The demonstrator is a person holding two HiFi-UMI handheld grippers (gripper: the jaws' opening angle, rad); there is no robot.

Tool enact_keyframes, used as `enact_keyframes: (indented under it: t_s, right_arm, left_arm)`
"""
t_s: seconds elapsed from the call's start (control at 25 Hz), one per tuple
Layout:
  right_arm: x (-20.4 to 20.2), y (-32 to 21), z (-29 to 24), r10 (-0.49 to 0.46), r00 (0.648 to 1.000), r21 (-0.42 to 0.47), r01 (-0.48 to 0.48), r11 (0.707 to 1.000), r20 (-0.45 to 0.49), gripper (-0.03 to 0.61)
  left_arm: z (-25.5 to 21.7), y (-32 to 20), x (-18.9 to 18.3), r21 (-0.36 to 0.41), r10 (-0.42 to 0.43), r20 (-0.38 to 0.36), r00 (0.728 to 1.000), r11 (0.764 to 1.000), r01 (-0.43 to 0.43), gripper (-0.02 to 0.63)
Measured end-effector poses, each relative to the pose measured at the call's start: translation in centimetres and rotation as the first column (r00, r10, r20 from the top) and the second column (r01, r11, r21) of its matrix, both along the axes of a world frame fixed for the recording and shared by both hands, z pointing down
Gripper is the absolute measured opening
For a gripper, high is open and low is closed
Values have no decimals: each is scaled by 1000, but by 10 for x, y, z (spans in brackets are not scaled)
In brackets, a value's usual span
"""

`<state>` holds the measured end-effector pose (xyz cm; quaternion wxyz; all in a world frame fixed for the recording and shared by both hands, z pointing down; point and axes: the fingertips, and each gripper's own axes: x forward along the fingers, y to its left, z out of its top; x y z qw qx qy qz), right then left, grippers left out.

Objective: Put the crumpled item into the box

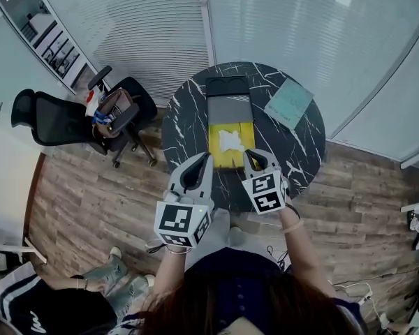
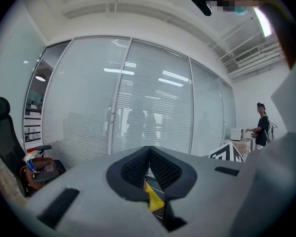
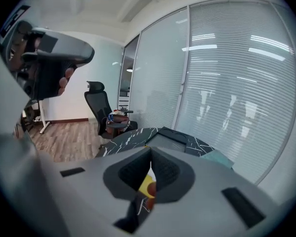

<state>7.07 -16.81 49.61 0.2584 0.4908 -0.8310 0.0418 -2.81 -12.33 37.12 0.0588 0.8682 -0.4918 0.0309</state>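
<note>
Nearest, the left gripper (image 1: 199, 166) is held just short of the near edge of the round marble table (image 1: 188, 121); in its own view its jaws meet at the tips, pads pressed together with nothing between them, only a sliver of yellow showing through the gap below. Just to its right and slightly farther, the right gripper (image 1: 260, 160) hangs over the table's near part; its jaws are likewise closed against each other and carry nothing; yellow and a reddish spot I cannot identify show past them.

Just beyond both sets of tips lies the yellow box (image 1: 215, 145), open at the top, in the middle of the table; the white crumpled item (image 1: 230, 139) rests inside it, toward its far half, touched by neither gripper. A grey panel (image 1: 229, 109) joins the box on its far side, perhaps its lid folded back; a black piece (image 1: 228, 86) sits beyond that at the far rim. A teal pad (image 1: 289, 103) lies far right on the table, well apart from the box.

By my reading the placing is done: item in the box, both grippers clear and empty; if anything is left, it is closing the box and pulling back.
</note>
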Motion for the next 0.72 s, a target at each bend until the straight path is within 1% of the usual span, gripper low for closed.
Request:
enact_keyframes:
  t_s: [0.24,0.6,0.72]
  right_arm:
    - [2,24,-14,-1,1000,32,0,999,24,25]
    - [3,49,-58,26,990,116,-42,992,141,25]
    - [2,55,-70,33,988,150,-56,987,152,24]
  left_arm:
    - [-3,19,5,9,6,10,1000,1000,-6,28]
    - [-5,34,11,18,20,21,1000,1000,-20,28]
    - [-5,35,10,21,24,20,999,999,-25,28]
